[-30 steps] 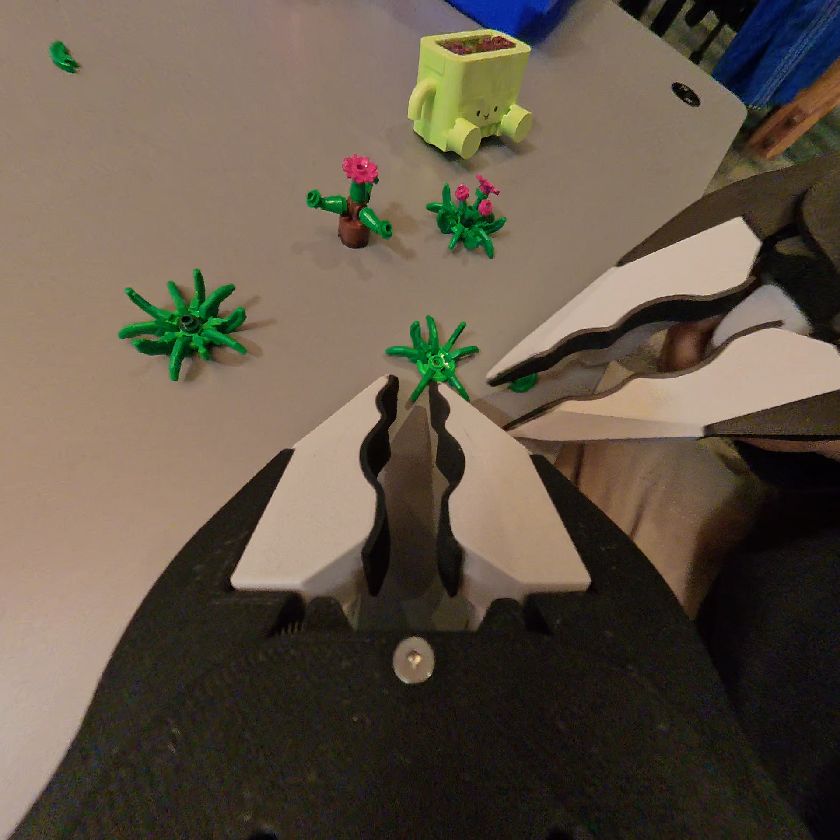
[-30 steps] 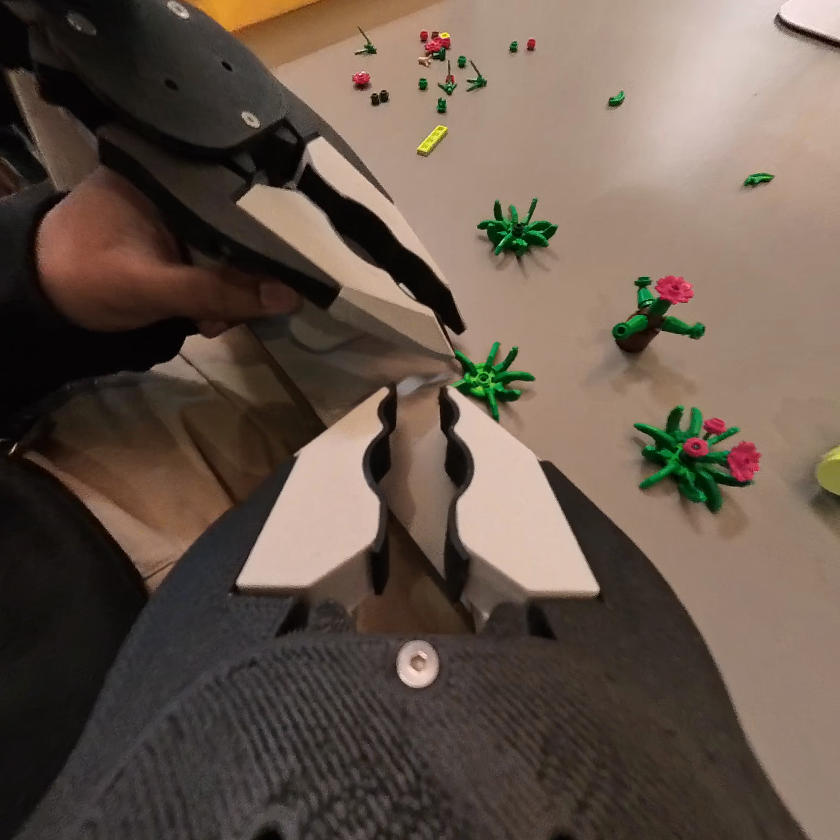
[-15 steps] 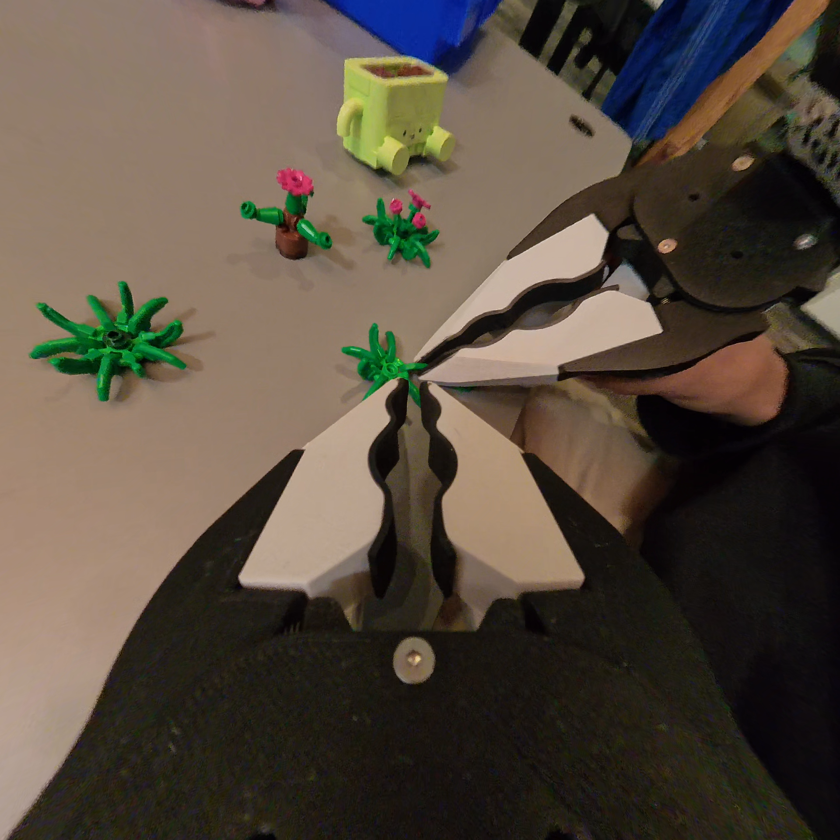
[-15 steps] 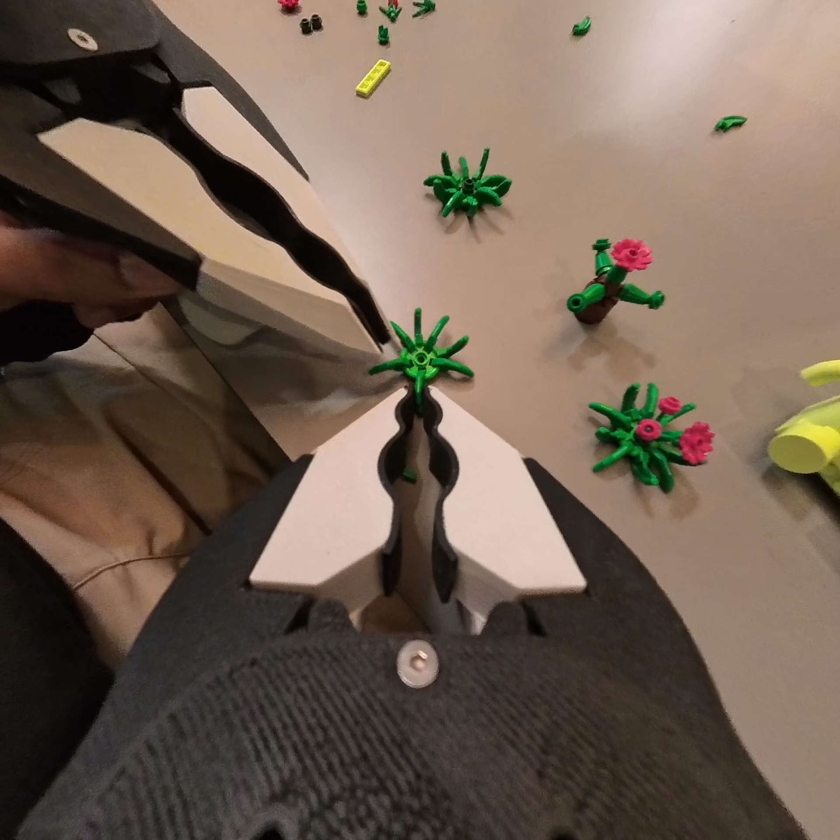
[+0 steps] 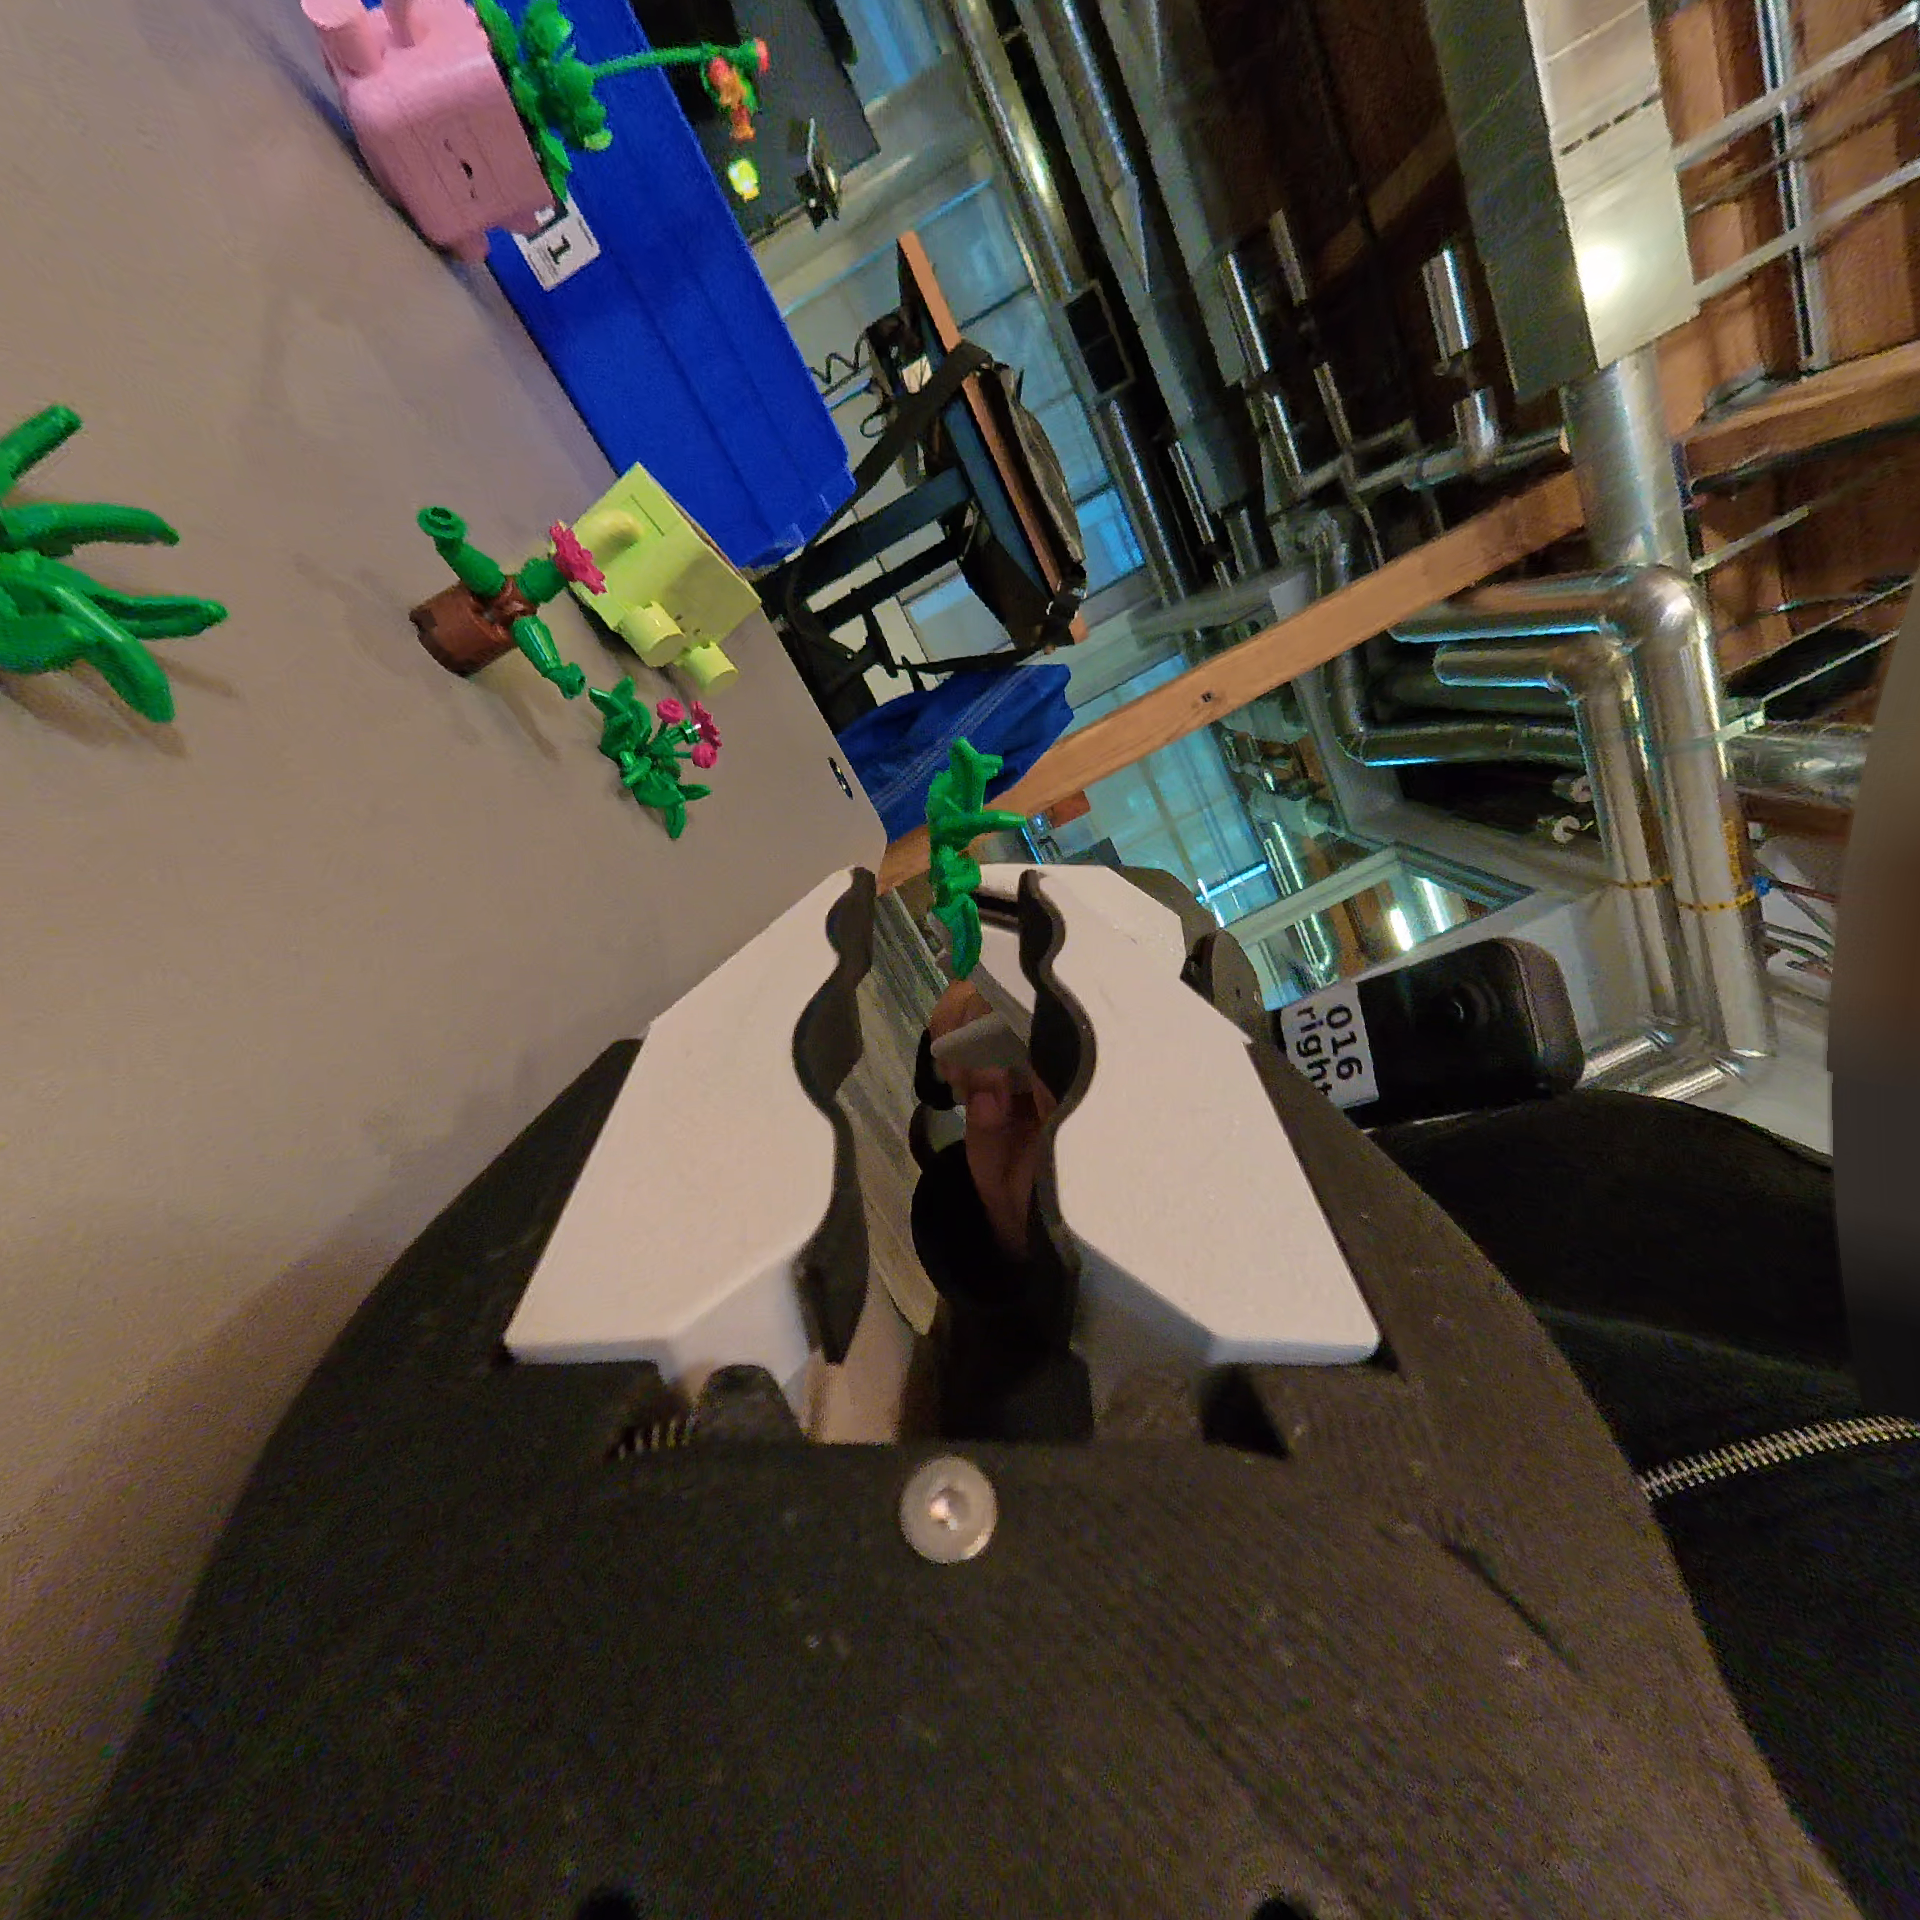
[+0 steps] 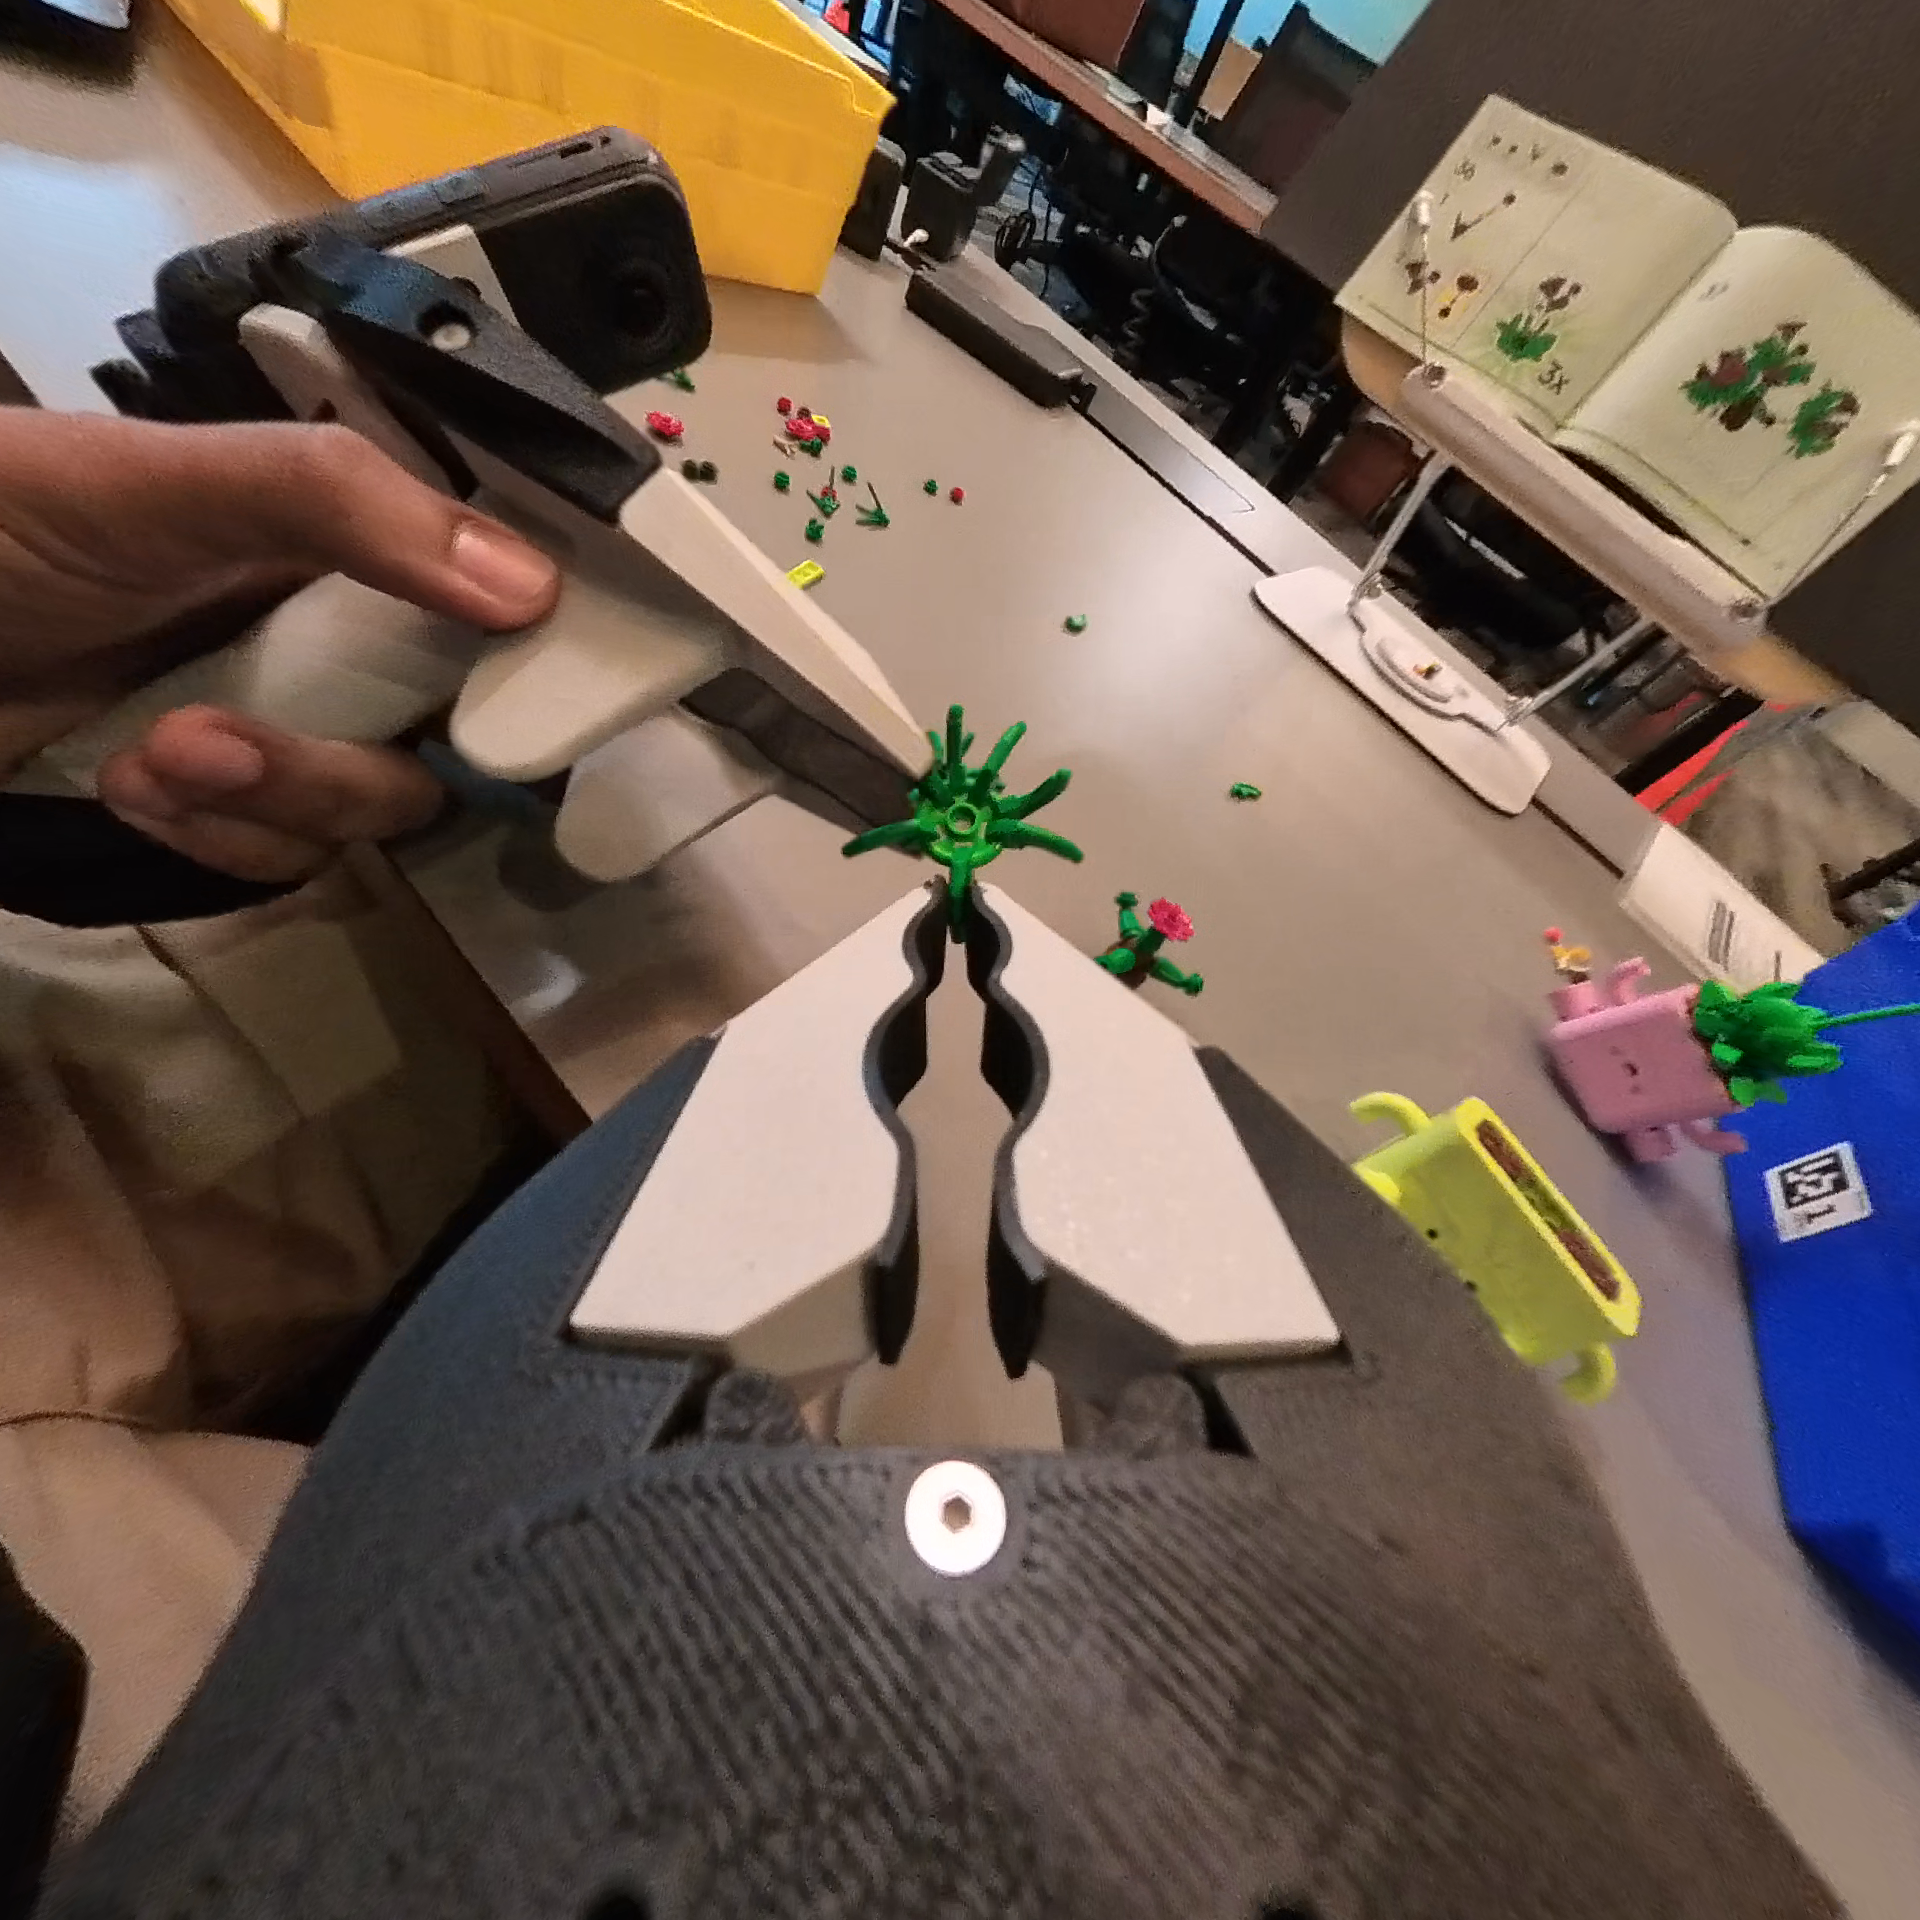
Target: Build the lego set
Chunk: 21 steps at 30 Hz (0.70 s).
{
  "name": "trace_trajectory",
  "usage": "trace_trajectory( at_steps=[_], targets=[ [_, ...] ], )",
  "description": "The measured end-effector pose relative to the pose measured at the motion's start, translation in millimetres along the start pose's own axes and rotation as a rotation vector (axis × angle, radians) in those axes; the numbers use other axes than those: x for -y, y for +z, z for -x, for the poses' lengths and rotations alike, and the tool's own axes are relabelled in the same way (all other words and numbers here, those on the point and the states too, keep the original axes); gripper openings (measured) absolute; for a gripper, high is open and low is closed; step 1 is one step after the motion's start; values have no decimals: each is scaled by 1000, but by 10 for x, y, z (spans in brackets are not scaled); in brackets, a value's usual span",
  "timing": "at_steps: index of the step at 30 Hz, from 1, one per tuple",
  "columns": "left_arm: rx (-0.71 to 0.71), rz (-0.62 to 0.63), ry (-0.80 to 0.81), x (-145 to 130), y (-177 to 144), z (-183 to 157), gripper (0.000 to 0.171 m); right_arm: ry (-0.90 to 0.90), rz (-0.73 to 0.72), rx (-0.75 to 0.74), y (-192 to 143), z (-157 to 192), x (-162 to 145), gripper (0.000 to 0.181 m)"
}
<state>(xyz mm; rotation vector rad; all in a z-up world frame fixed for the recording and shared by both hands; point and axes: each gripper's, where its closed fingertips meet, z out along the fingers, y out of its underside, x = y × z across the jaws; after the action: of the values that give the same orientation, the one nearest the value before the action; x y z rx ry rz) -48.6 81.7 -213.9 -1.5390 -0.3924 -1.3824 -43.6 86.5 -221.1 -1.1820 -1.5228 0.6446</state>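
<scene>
My right gripper (image 6: 958, 896) is shut on one leaf of a small green spiky plant piece (image 6: 961, 821) and holds it up above the grey table (image 6: 1195, 665). My left gripper (image 5: 940, 883) is open, with that plant piece (image 5: 961, 842) edge-on between its fingertips. In the right wrist view the left gripper (image 6: 902, 774) reaches in from the left, its tip at the plant. A lime pot figure (image 6: 1507, 1247) lies on its side at the right. A cactus with a pink flower on a brown base (image 5: 499, 613) stands on the table.
A pink pot figure with a plant (image 6: 1642, 1060) and a blue bin (image 6: 1849, 1299) are at the right. A yellow bin (image 6: 582, 114), loose small pieces (image 6: 821, 468) and an open booklet on a stand (image 6: 1610, 343) are farther off. A large green plant (image 5: 62, 592) and a flowered cluster (image 5: 660, 748) lie on the table. My left and right fingertips are right by each other. The lime pot figure (image 6: 1507, 1247) is about 20 cm from both grippers' fingertips.
My right gripper has closed on the small green plant and lifted it off the table. My left gripper has opened wider and tilted up around the plant.
</scene>
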Motion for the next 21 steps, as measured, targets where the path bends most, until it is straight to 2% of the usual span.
trace_trajectory(
  at_steps=[5,8,11,21],
  targets=[
    [-42,-12,-23,1,0,-42,25,12,-13,20,9,72,70,1],
    [-50,-11,-8,-10,1,-65,8,14,-16,23,7,85,85,1],
    [-50,-7,-1,-10,-8,-66,6,28,-29,40,-4,98,100,1],
    [-130,98,-8,-117,24,-208,6,376,-139,354,-183,125,180,1]
  ],
)
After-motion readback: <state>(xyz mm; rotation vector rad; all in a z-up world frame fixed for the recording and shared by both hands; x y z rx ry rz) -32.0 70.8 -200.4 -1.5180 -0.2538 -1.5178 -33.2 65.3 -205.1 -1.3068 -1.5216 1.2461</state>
